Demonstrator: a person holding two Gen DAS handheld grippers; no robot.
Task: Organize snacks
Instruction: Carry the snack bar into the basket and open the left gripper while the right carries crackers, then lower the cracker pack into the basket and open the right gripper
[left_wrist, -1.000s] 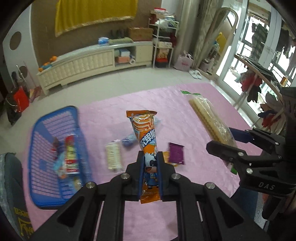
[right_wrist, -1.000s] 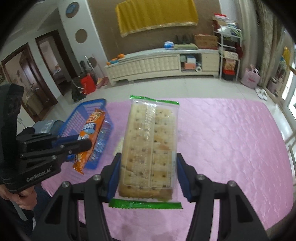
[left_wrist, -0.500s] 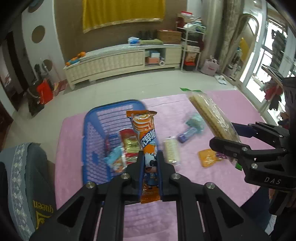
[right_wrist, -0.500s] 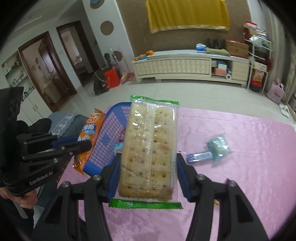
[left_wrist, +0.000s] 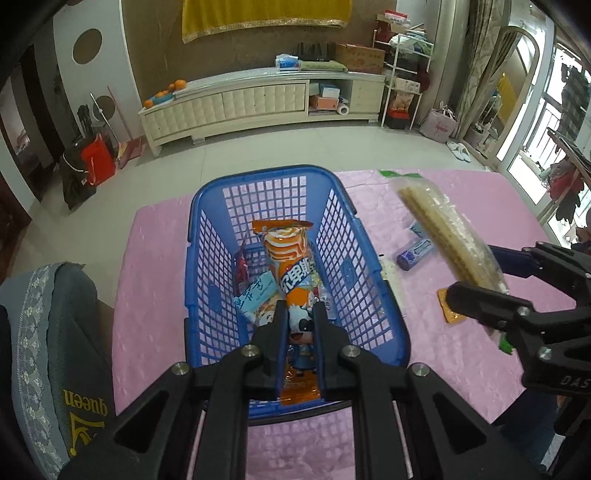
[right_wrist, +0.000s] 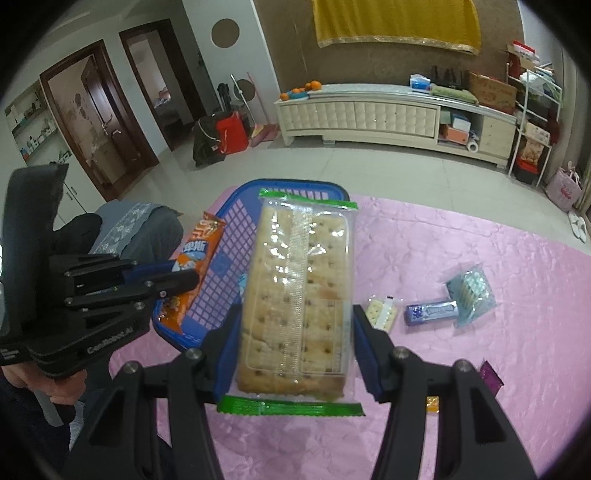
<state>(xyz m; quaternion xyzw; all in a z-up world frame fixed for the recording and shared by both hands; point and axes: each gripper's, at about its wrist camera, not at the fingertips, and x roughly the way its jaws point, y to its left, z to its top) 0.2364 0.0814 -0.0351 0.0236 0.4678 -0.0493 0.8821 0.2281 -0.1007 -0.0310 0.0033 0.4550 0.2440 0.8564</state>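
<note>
Blue basket (left_wrist: 369, 280) is now framed under the left gripper (left_wrist: 300, 325), clamped on an orange pack (left_wrist: 291, 273); crackers (right_wrist: 299, 295) gripped in the right gripper (right_wrist: 295, 354), probably both dropped in next.

A home living room. Ahead of the grippers, past a pink quilted mat (left_wrist: 480, 206) on the pale tiled floor (left_wrist: 258, 147), a long cream cabinet (left_wrist: 258, 99) stands against a brown wall with a yellow cloth (left_wrist: 266, 14) hung above. Oranges (right_wrist: 304, 88) on the cabinet top; slippers (left_wrist: 460, 150) ahead-right by glass doors; wooden doorways (right_wrist: 96, 110) ahead-left.
</note>
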